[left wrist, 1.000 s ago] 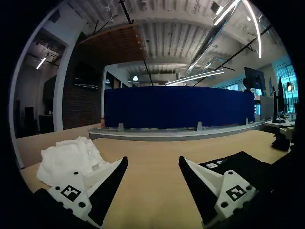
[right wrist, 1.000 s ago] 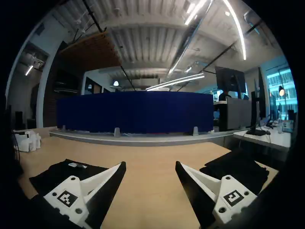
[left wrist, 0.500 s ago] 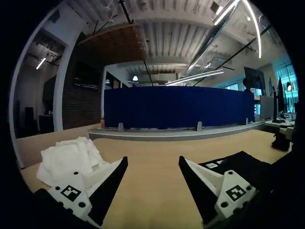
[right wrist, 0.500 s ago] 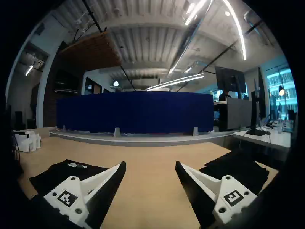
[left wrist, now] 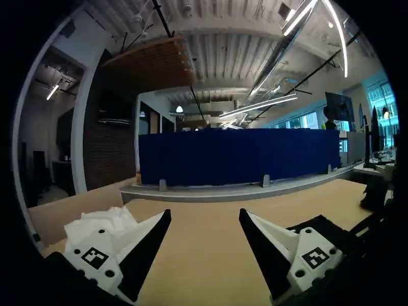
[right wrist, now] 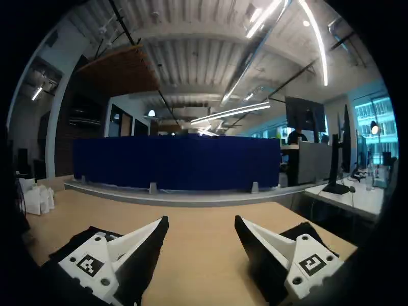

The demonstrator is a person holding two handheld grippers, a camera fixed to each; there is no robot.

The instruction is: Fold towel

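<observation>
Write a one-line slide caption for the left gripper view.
Open left gripper over wooden table, white towel partly behind one finger.

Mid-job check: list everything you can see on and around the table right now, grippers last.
white towel: one, white, crumpled on the table behind the left gripper's left finger.
left black cloth: one, black, on the table.
right black cloth: one, black, near the table's right edge.
table: one, light wood.
partition: one, dark blue, along the table's far edge.
monitor: one, dark, beyond the table, right.
left gripper: one, white and black, open, empty.
right gripper: one, white and black, open, empty.
</observation>
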